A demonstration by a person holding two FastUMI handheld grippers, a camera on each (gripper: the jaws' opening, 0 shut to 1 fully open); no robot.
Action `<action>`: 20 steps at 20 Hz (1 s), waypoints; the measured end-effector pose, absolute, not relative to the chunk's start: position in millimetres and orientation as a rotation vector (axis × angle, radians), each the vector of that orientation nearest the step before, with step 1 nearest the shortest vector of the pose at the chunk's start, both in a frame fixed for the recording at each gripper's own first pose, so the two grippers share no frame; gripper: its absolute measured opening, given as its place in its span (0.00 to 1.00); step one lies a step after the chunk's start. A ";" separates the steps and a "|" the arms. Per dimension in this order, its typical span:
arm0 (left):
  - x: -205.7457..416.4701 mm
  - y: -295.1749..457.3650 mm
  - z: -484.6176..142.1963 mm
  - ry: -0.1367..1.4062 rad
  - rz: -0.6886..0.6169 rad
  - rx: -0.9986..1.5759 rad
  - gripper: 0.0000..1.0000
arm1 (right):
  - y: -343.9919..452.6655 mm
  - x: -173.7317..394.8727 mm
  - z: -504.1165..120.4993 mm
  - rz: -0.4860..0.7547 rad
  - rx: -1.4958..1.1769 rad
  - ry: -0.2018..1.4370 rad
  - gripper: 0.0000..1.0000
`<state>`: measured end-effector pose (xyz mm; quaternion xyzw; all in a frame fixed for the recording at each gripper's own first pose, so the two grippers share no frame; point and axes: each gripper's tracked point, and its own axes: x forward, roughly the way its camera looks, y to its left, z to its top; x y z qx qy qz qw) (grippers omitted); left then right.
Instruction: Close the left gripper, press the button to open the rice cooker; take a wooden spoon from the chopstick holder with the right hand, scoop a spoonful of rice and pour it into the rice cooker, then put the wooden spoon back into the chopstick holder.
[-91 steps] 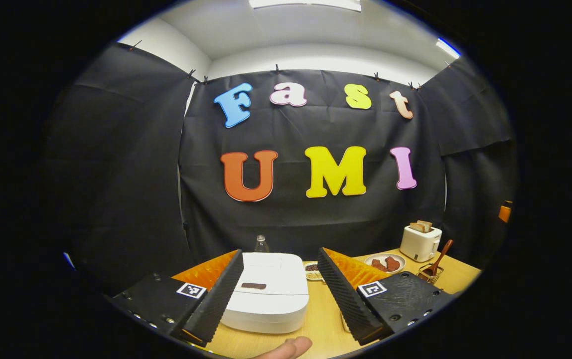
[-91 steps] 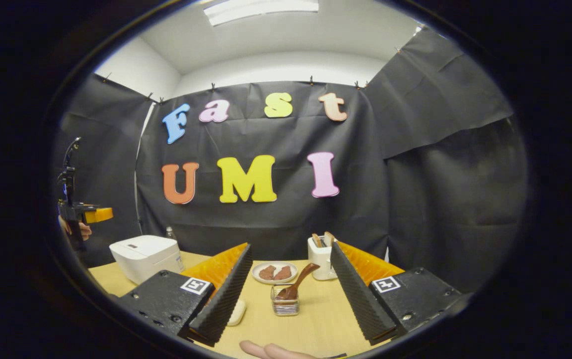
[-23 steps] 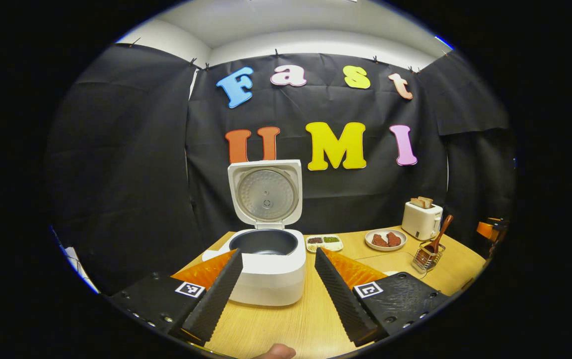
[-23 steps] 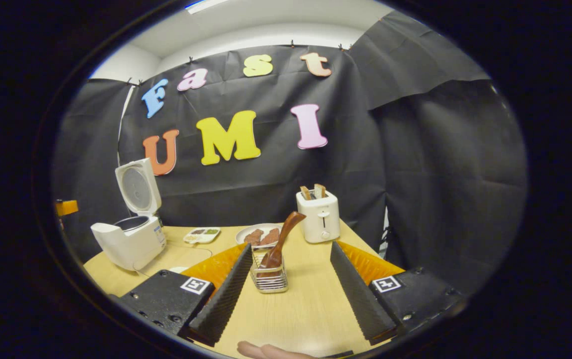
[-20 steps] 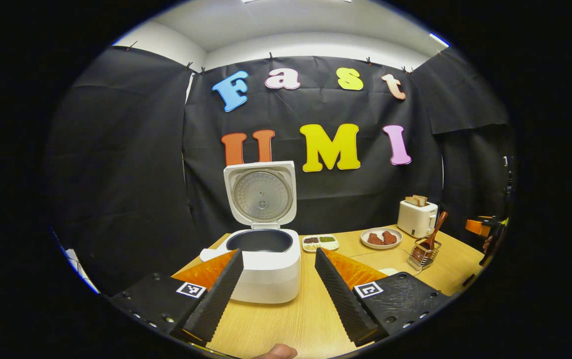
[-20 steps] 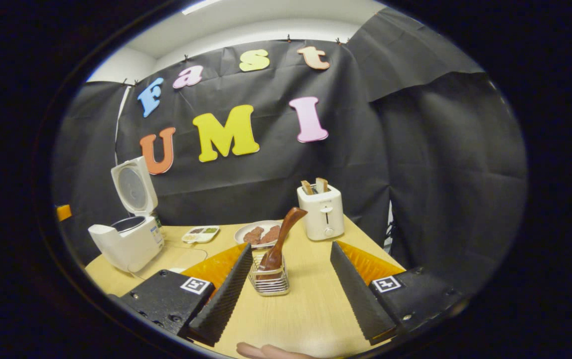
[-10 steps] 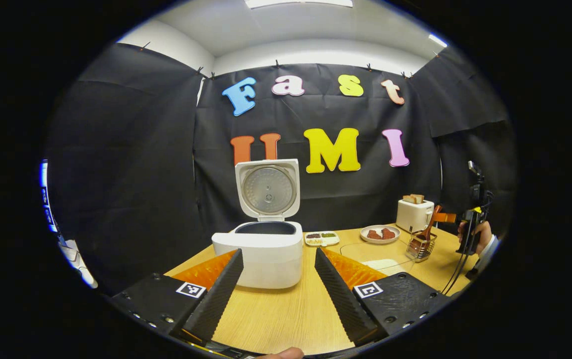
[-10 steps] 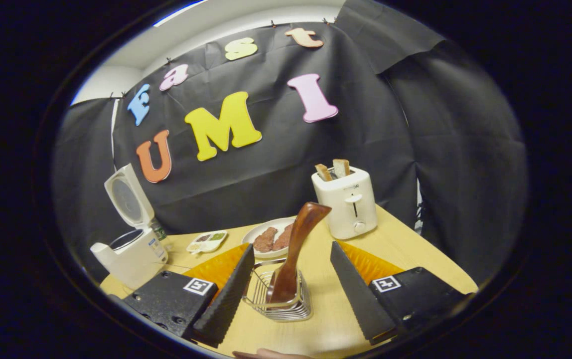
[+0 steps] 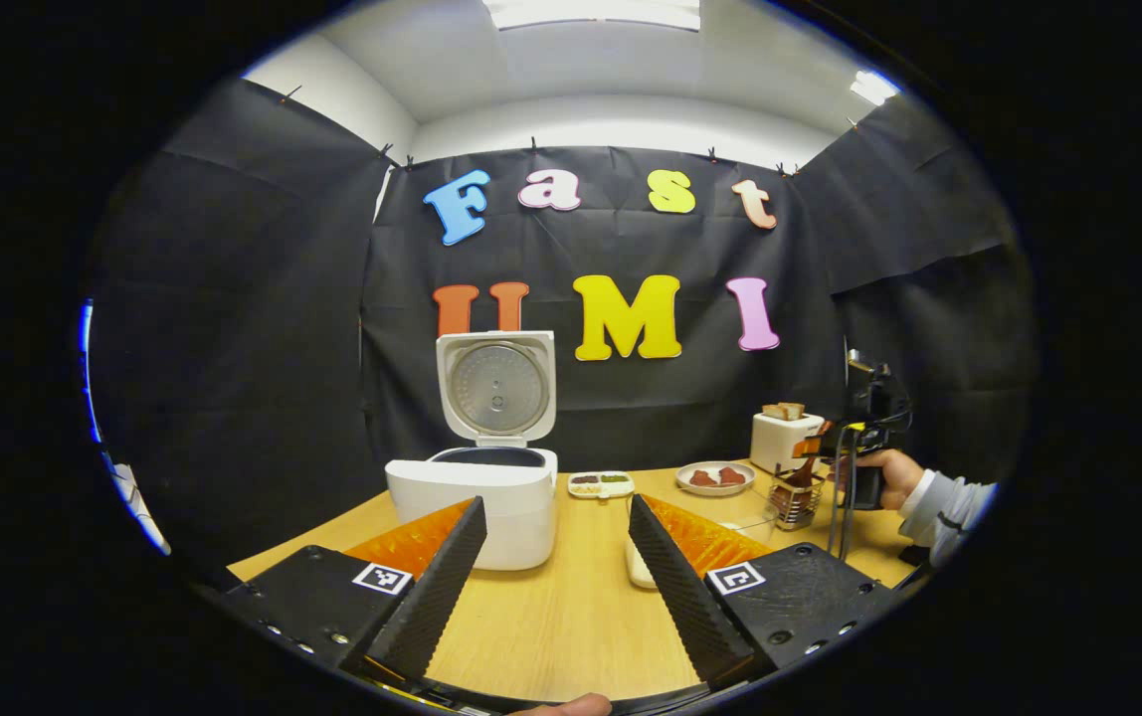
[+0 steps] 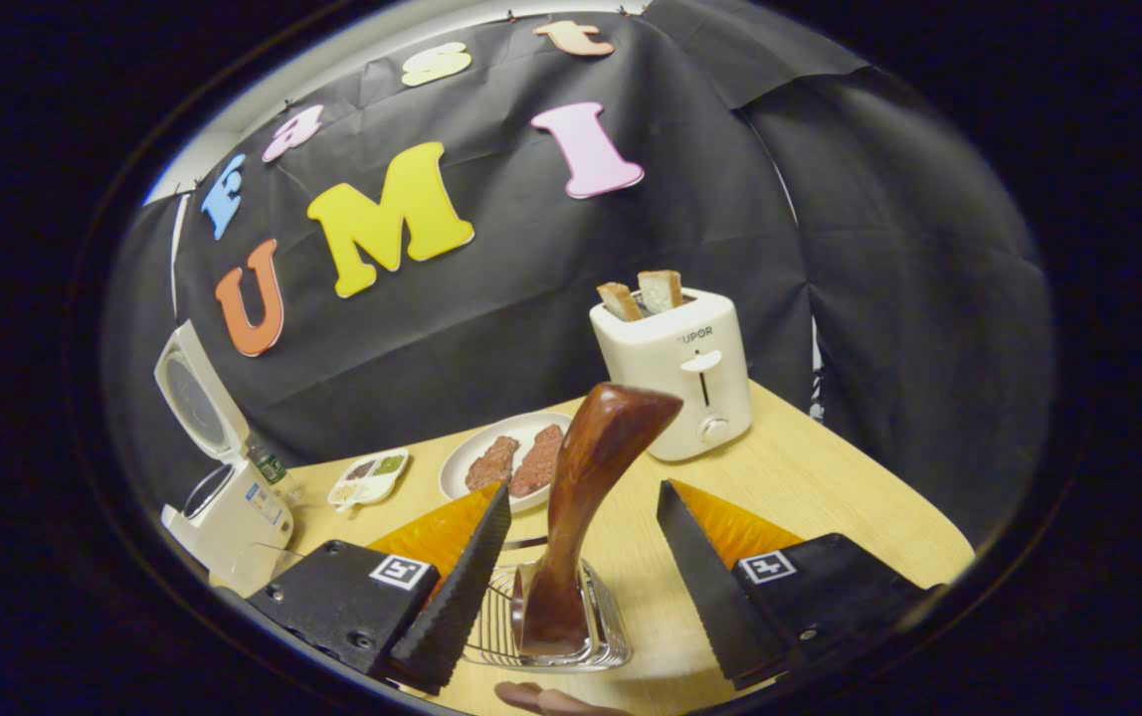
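The white rice cooker point(image 9: 476, 507) stands on the wooden table with its lid point(image 9: 496, 388) raised; it also sits far left as the rice cooker point(image 10: 223, 497). My left gripper point(image 9: 555, 500) is open, back from the cooker and holding nothing. The dark wooden spoon point(image 10: 611, 418) stands bowl-down in the wire chopstick holder point(image 10: 591, 636). My right gripper point(image 10: 583, 489) is open, and the spoon's handle rises between its fingers, touched by neither. From the left gripper view, the right gripper point(image 9: 855, 438) hangs over the holder point(image 9: 792, 495), held by a hand point(image 9: 879, 467).
A white toaster point(image 10: 675, 373) with two bread slices stands behind the holder. A plate point(image 10: 462, 467) with meat and a small sectioned dish point(image 10: 369, 477) lie between toaster and cooker. A white dish point(image 9: 637, 567) peeks from behind my left gripper's right finger.
The cooker lid, down 4.5 s ago, stands up. My left gripper has drawn back from the cooker. My right gripper has closed in until the spoon handle stands between its fingers.
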<state>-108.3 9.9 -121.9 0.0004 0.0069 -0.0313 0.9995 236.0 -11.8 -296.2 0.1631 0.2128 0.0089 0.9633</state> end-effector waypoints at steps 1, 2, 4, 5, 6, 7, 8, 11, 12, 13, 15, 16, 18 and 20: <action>-108.1 -5.2 -117.6 -0.003 -0.090 -0.028 0.93 | -5.4 237.5 -293.1 0.037 0.363 0.428 0.97; -108.7 -22.0 -117.1 -0.006 -0.123 -0.050 0.93 | -3.3 239.5 -290.3 0.044 0.386 0.417 0.97; -108.9 -38.4 -116.8 -0.003 -0.135 -0.068 0.94 | -3.0 242.0 -288.3 0.029 0.412 0.401 0.75; -111.2 -45.7 -118.6 0.001 -0.158 -0.058 0.94 | -4.7 241.9 -289.5 0.012 0.424 0.406 0.59; -113.4 -46.4 -116.5 0.004 -0.157 -0.045 0.93 | -5.4 242.7 -293.7 -0.012 0.420 0.417 0.43; -114.9 -40.6 -115.6 0.009 -0.136 -0.028 0.93 | -9.4 240.4 -295.6 -0.037 0.416 0.431 0.28; -116.9 -30.6 -113.6 0.004 -0.112 -0.016 0.93 | -3.9 237.6 -292.6 -0.028 0.435 0.433 0.25; -118.6 -25.9 -112.0 0.004 -0.104 -0.026 0.94 | -8.4 233.5 -285.4 -0.045 0.421 0.424 0.14; -118.7 -27.6 -114.4 0.014 -0.118 -0.029 0.94 | -6.1 232.1 -278.3 -0.043 0.421 0.411 0.20; -120.4 -30.5 -116.0 0.025 -0.136 -0.027 0.94 | -6.0 231.4 -271.0 -0.044 0.404 0.397 0.19; -122.5 -22.6 -113.2 0.018 -0.139 -0.003 0.94 | -6.2 227.2 -252.3 -0.052 0.384 0.350 0.19; -122.9 -18.6 -114.1 0.023 -0.139 0.003 0.94 | -7.1 224.8 -242.4 -0.060 0.373 0.327 0.19; -124.2 -13.7 -117.6 0.032 -0.141 0.003 0.94 | -3.3 219.9 -221.6 -0.062 0.337 0.287 0.19; -122.4 -6.3 -118.2 0.036 -0.133 -0.008 0.94 | 5.8 212.6 -201.3 -0.052 0.306 0.257 0.19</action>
